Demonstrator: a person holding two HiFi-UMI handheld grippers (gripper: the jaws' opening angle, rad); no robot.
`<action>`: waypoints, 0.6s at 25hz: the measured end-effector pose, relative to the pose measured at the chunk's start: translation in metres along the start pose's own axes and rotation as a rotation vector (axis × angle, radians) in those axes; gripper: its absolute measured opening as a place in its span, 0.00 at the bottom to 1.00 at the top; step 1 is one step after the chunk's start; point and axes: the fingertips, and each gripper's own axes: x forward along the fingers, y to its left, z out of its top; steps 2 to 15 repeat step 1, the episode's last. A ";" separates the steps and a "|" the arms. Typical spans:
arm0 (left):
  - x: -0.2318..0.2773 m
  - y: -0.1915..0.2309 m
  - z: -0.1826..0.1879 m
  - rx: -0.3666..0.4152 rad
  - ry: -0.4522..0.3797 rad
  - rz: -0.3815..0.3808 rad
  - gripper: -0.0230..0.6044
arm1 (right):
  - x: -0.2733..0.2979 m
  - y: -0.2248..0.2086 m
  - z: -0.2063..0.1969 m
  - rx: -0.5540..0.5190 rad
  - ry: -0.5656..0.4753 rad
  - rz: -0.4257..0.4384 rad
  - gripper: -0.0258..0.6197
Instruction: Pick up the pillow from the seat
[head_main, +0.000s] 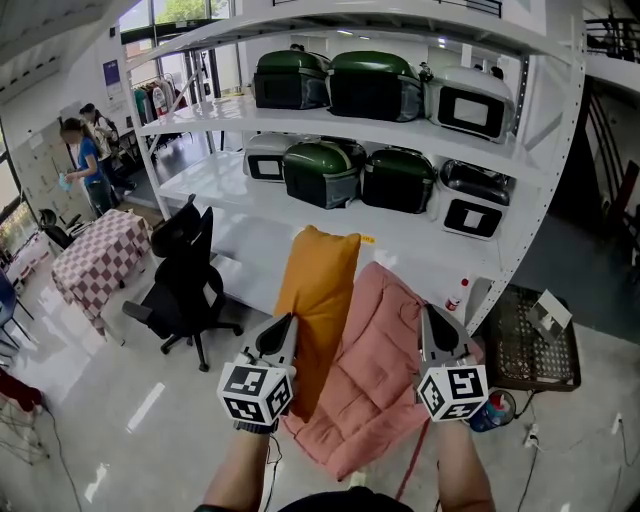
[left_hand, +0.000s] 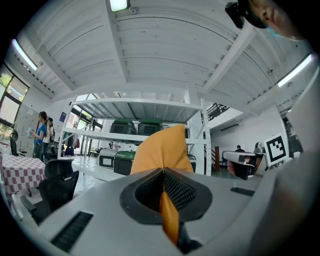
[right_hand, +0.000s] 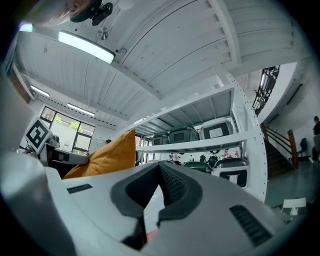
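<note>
The left claw (head_main: 289, 320) is clamped tight on a lower corner of the orange pillow (head_main: 320, 290). A thin fold of orange cloth runs down between its closed pads. From that pinch the pillow stands up toward 12 o'clock, clear of whatever it lay on. A corner grip like this suits soft, light stuffing, since the cloth bunches into something narrow enough to bite.

At 3 o'clock of the pillow, touching it along one side, lies a pink quilt (head_main: 375, 365). It probably covers the seat, though no seat shows plainly.

The right claw (head_main: 430, 312) hovers at the quilt's right edge with its jaws drawn narrow. A sliver of pink shows low between them, but no view shows whether cloth is pinched there. It may be waiting to steady the pillow.

The lift looks nearly complete.
</note>
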 end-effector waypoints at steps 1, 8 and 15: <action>0.000 0.000 0.000 0.000 -0.001 0.000 0.05 | 0.000 0.000 0.000 -0.001 -0.001 0.000 0.04; 0.000 0.000 0.000 0.000 -0.001 0.000 0.05 | 0.000 0.000 0.000 -0.001 -0.001 0.000 0.04; 0.000 0.000 0.000 0.000 -0.001 0.000 0.05 | 0.000 0.000 0.000 -0.001 -0.001 0.000 0.04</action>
